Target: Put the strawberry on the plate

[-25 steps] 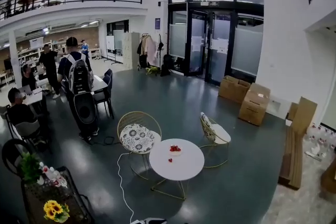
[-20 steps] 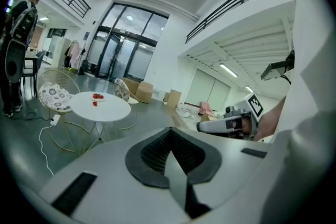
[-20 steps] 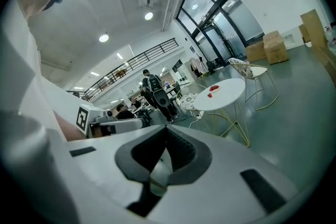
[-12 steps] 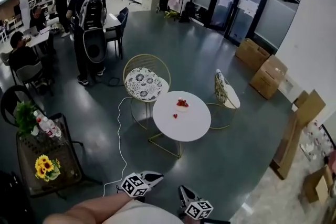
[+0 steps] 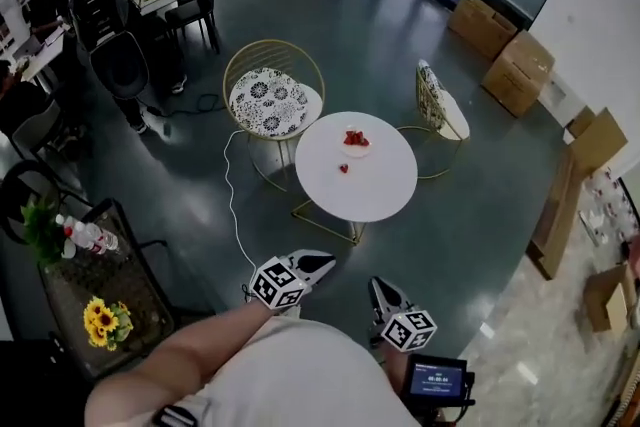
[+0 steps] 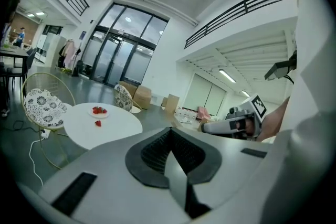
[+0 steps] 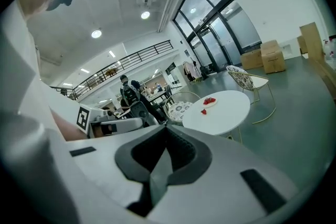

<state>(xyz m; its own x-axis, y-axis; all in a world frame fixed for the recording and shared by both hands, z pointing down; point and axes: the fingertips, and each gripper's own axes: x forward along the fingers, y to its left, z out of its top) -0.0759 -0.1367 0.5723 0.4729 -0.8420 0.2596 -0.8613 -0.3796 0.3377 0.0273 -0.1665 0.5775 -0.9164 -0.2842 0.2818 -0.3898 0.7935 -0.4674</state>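
**A:** What's diff vs a sec ago?

**B:** My head cam has tipped down and I've moved closer. The round white table (image 5: pixel 375 200) now sits mid-view instead of far off. The gold wire chair with the patterned cushion (image 5: pixel 270 100) is at its far-left edge.

**A:** Grippers?

**B:** Both have come into the bottom of the view, well short of the table. The left gripper (image 5: pixel 322 263) has its fingers clenched w/ nothing between them. Same for the right gripper (image 5: pixel 379 288): pads pressed together, empty.

**A:** Target?

**B:** The small white plate (image 5: pixel 357 150) is near the table's far edge and already has a few red berries on it. The loose red strawberry (image 5: pixel 343 168) lies on the bare top just beside the plate, on my side, not touching it.

**A:** Meaning?

**B:** I'd say it's approach only, no pick started. I still need to reach the table's near edge and unclench one gripper before going for the berry.
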